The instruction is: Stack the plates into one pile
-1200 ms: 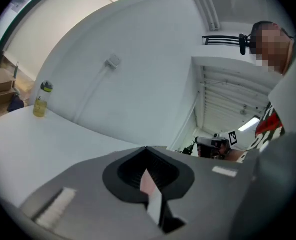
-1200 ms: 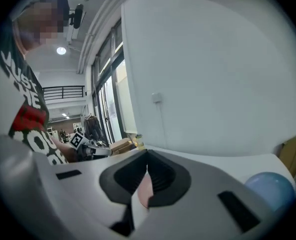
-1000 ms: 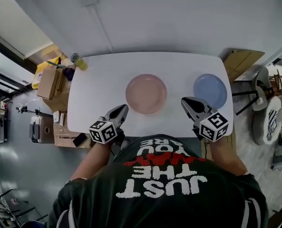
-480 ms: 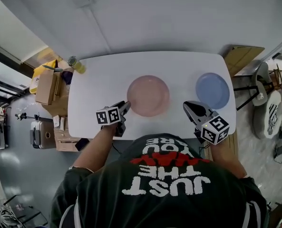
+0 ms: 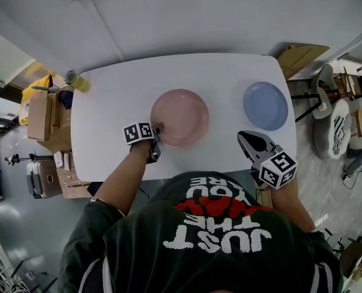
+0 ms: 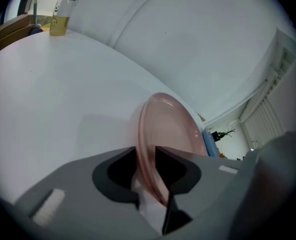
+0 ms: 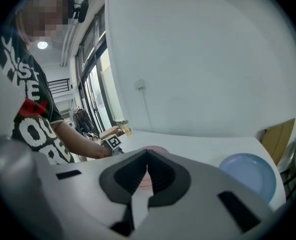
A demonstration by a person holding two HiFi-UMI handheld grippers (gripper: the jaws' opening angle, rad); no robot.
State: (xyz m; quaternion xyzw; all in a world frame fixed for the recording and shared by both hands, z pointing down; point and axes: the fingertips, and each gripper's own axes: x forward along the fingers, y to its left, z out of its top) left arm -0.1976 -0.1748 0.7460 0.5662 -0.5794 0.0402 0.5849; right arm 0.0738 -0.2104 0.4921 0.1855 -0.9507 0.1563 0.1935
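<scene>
A pink plate (image 5: 179, 116) lies in the middle of the white table (image 5: 119, 102), and a blue plate (image 5: 265, 105) lies apart from it at the right. My left gripper (image 5: 157, 130) is at the pink plate's near left edge. In the left gripper view its jaws are opening, with the pink plate's (image 6: 170, 129) rim between them at the left gripper (image 6: 146, 156). My right gripper (image 5: 245, 138) hovers over the table's near edge, below the blue plate (image 7: 249, 173). The right gripper (image 7: 147, 156) is shut and holds nothing.
A bottle of yellow liquid (image 5: 76, 80) stands at the table's far left corner. Cardboard boxes (image 5: 40, 112) sit on the floor to the left. A flat cardboard piece (image 5: 298, 57) and chairs (image 5: 333, 127) are to the right.
My left gripper has moved forward and right from the near table edge to the pink plate's rim, and its jaws have parted round it. The right gripper has stayed about where it was.
</scene>
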